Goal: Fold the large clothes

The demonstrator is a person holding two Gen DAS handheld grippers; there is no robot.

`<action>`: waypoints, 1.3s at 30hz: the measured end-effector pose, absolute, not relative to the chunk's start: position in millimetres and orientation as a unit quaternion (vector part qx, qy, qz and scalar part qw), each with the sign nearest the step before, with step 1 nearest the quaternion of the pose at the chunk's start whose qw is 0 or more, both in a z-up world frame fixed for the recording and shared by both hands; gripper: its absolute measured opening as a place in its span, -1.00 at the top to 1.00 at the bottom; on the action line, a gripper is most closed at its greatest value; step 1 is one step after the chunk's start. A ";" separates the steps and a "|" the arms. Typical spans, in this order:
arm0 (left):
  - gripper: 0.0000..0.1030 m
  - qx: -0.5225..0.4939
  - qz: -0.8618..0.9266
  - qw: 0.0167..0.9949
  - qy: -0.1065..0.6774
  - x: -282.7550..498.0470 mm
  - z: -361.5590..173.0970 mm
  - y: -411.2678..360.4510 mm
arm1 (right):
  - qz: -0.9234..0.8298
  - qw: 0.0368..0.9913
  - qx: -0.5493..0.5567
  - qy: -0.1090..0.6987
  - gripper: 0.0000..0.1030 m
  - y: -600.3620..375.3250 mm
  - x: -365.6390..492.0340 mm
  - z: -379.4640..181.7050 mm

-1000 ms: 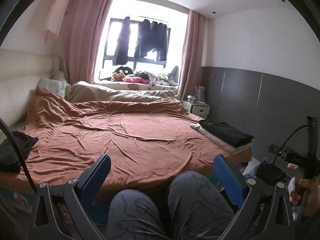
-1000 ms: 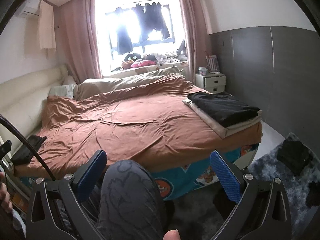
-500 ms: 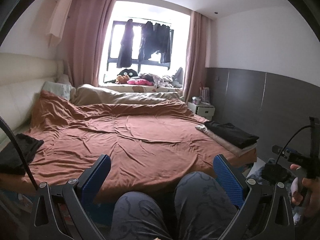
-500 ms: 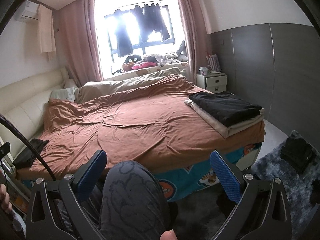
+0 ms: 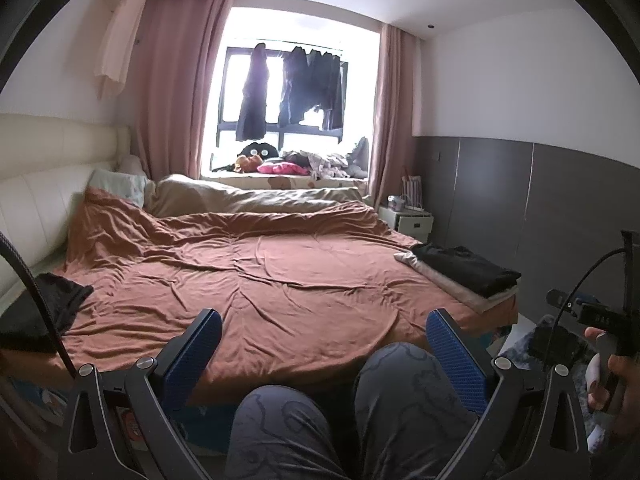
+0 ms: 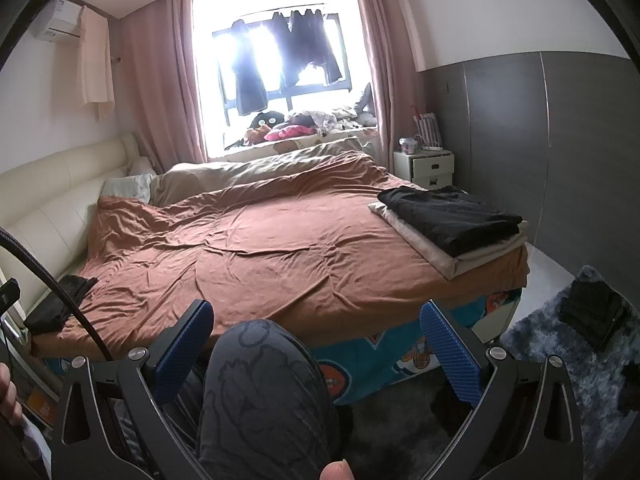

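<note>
A bed with a rust-brown cover (image 5: 260,280) (image 6: 272,248) fills both views. At its right front corner a folded black garment (image 5: 466,268) (image 6: 452,214) lies on folded cream cloth (image 6: 424,244). A loose dark garment (image 5: 44,308) (image 6: 60,300) lies at the bed's left front edge. My left gripper (image 5: 324,340) and right gripper (image 6: 316,334) hang open with nothing held, short of the bed, above the person's patterned grey knees (image 5: 404,388) (image 6: 264,376).
A hand with the right gripper's handle (image 5: 600,336) is at the right of the left wrist view. Dark clothes (image 6: 592,312) lie on a grey shaggy rug (image 6: 560,352) to the right. A white nightstand (image 6: 426,166) stands by the grey wall; clothes hang in the window (image 5: 292,92).
Both views have tilted up a little, so the bed sits lower in frame. Both grippers stay open and hold nothing.
</note>
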State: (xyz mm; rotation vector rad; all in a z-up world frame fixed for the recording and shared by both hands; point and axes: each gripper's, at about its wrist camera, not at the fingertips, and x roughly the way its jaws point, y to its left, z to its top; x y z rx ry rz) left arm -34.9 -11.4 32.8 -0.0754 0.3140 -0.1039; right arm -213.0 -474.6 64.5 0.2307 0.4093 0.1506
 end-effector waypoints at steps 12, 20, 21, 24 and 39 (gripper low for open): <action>-0.99 -0.028 -0.051 0.986 0.155 -38.5 32.1 -14.4 | 0.072 0.969 0.119 0.205 -1.00 -475.5 -216.2 63.0; -0.99 -0.027 -0.053 0.986 0.153 -39.5 31.8 -16.0 | 0.072 0.969 0.118 0.203 -1.00 -475.4 -216.8 63.6; -0.99 -0.027 -0.053 0.986 0.154 -39.1 31.9 -15.5 | 0.072 0.969 0.118 0.203 -1.00 -475.9 -217.1 62.9; -0.99 -0.026 -0.056 0.986 0.155 -39.0 31.9 -16.0 | 0.073 0.969 0.121 0.205 -1.00 -476.4 -217.6 61.9; -0.99 -0.011 -0.059 0.988 0.144 -54.8 34.2 -20.1 | 0.071 0.969 0.120 0.205 -1.00 -473.9 -225.7 61.1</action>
